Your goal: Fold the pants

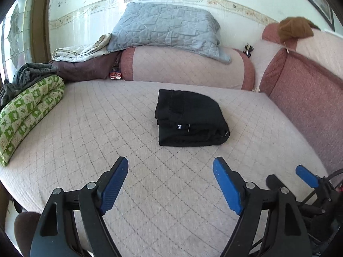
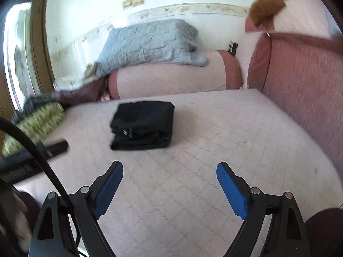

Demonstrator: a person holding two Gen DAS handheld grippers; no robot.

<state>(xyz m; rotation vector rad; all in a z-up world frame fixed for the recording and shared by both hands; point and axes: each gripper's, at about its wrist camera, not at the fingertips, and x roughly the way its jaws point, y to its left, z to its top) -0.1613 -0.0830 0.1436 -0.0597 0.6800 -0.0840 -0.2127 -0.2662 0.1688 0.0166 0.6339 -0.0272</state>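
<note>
While both grippers gape, one folded pants (image 1: 190, 118) bundle, untouched.

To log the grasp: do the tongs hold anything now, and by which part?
Nothing. Left tongs and right tongs are open; pants lie folded, apart.

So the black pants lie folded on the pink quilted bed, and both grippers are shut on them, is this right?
Not quite. The black pants do lie folded on the pink quilted bed, but the left gripper and right gripper are both open and apart from them, as each wrist view shows.
</note>
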